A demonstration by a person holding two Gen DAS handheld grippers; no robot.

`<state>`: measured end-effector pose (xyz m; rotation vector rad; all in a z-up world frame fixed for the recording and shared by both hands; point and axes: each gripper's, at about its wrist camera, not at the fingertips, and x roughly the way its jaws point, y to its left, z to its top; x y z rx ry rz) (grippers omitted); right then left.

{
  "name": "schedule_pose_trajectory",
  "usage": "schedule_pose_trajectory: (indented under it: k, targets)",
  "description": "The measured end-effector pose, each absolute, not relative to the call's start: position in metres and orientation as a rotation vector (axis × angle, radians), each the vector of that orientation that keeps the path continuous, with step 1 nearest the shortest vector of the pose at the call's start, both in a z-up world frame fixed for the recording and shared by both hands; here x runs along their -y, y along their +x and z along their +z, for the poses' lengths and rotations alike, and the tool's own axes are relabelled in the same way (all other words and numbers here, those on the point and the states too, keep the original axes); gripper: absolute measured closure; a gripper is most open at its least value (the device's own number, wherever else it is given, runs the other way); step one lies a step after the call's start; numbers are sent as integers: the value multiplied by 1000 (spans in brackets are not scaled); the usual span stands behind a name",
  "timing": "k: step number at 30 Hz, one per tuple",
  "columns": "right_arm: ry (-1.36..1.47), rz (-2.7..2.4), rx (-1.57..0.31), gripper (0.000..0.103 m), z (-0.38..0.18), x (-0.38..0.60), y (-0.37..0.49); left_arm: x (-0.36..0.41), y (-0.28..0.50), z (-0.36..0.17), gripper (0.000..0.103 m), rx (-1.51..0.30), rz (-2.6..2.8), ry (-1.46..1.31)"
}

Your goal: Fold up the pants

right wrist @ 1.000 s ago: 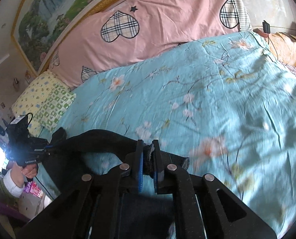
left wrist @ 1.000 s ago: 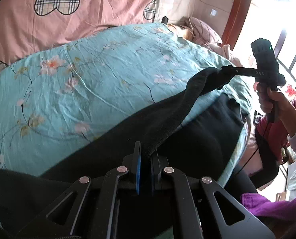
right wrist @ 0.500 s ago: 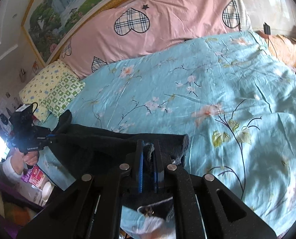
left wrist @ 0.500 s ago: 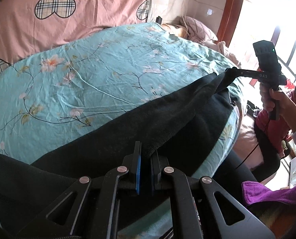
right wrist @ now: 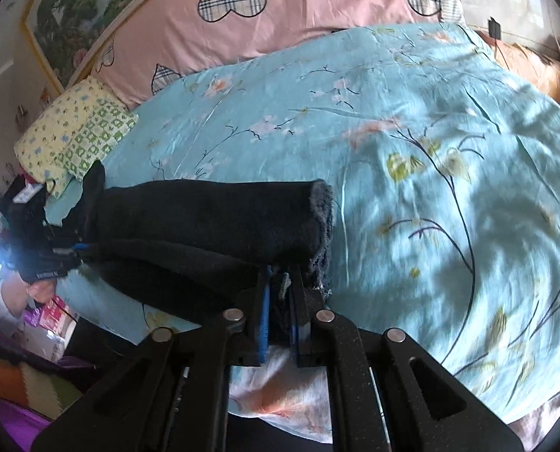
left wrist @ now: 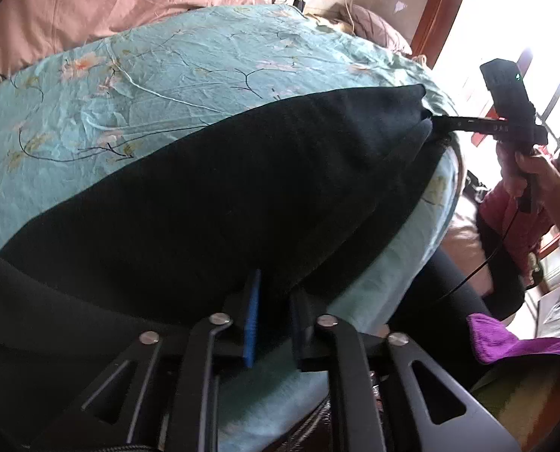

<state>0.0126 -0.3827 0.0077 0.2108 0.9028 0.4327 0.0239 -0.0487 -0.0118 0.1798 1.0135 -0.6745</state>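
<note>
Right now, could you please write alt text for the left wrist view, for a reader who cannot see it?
Black pants lie folded across a turquoise floral bedsheet. The left hand-held gripper, jaws just opening, sits at their near edge, while the right hand-held gripper pinches the far end.

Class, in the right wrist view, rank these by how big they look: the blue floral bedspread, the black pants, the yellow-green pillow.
1. Bedspread, fills most of the view.
2. Pants, though they lie nearest the camera, which enlarges them.
3. Pillow, smallest, but it lies farther off, so its true size is unsure.
</note>
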Motion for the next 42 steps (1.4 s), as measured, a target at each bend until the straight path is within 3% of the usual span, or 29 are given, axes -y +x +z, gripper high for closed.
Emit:
schedule_pose_trajectory:
  k: [3, 5, 6, 15, 17, 38, 42]
  targets:
    - [194, 401, -911, 80, 16, 379, 5, 46, 17, -8, 80, -1010, -688, 169]
    - [192, 379, -895, 59, 25, 378, 0, 43, 13, -10, 80, -1017, -689, 157]
    - [199, 376, -877, 57, 31, 378, -3, 41, 11, -10, 79, -1020, -685, 148]
    - [229, 480, -767, 53, 67, 331, -1, 3, 7, 8, 71, -998, -594, 33]
    - [233, 518, -769, 53, 65, 315, 5, -10, 10, 13, 67, -989, -559, 5]
    - [282, 845, -895, 53, 30, 150, 53, -180, 40, 53, 64, -887, -224, -172]
    - [280, 894, -925, 53, 27, 125, 60, -212, 54, 60, 56, -881, -182, -185]
